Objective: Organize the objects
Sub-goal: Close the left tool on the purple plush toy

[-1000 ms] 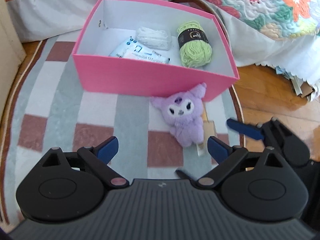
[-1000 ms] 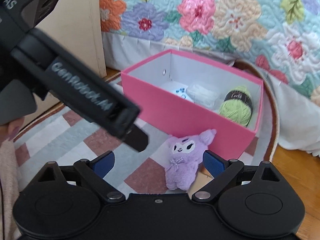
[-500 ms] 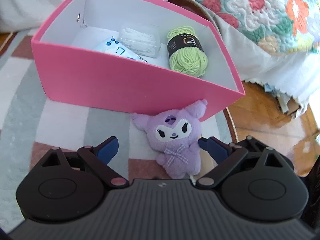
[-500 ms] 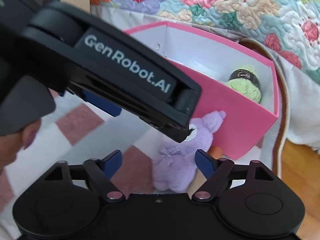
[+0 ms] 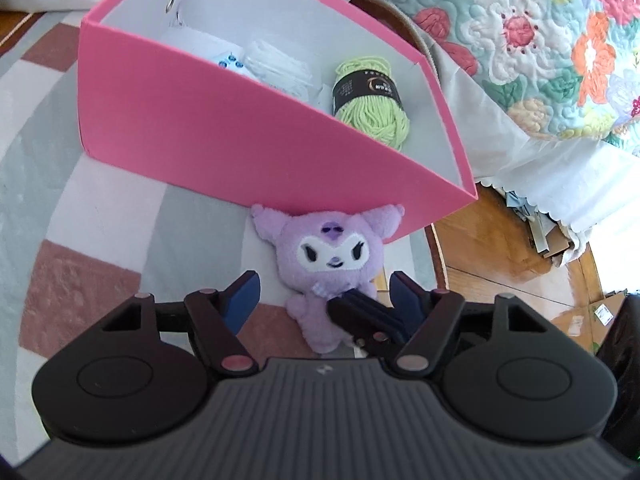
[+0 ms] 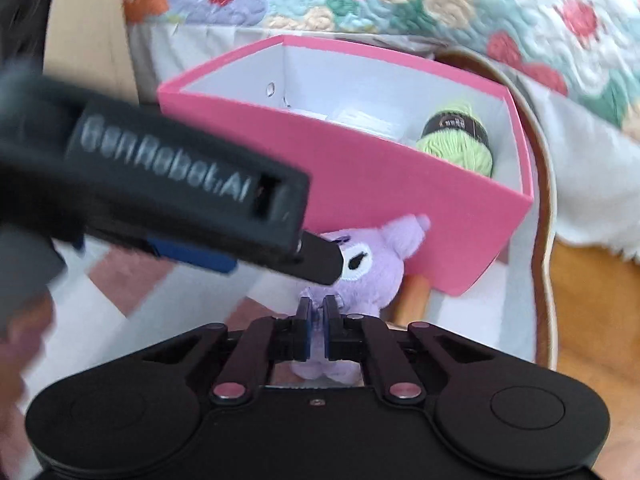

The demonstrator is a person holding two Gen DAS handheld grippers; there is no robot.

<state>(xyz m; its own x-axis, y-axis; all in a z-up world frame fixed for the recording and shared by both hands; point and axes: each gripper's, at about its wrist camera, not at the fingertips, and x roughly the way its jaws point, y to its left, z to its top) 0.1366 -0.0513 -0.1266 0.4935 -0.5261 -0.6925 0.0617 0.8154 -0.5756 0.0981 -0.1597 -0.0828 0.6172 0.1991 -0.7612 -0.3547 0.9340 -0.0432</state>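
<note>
A purple plush toy [image 5: 328, 260] lies face up on the rug, right against the front wall of a pink box [image 5: 240, 132]. My left gripper [image 5: 324, 294] straddles the toy's lower body; its jaws are closing and the blue pads [image 5: 242, 296] stand just clear of the fur. My right gripper [image 6: 316, 320] is shut on the plush toy [image 6: 372, 276], pinching it near the bow. The right gripper's black fingers [image 5: 360, 312] show in the left wrist view between my left jaws. In the right wrist view, the left gripper's body [image 6: 180, 196] hides part of the toy's face.
The pink box [image 6: 360, 184] holds green yarn [image 5: 372, 100], a white bundle [image 5: 280, 64] and a packet. A checked rug [image 5: 80, 216] lies underneath, wood floor [image 5: 500, 256] to the right, a floral quilt [image 5: 540, 40] behind. A hand [image 6: 16, 340] shows at the left edge.
Both grippers have sunk toward the plush toy. The right jaws have gone from wide open to shut on the toy. The left jaws have narrowed around it.
</note>
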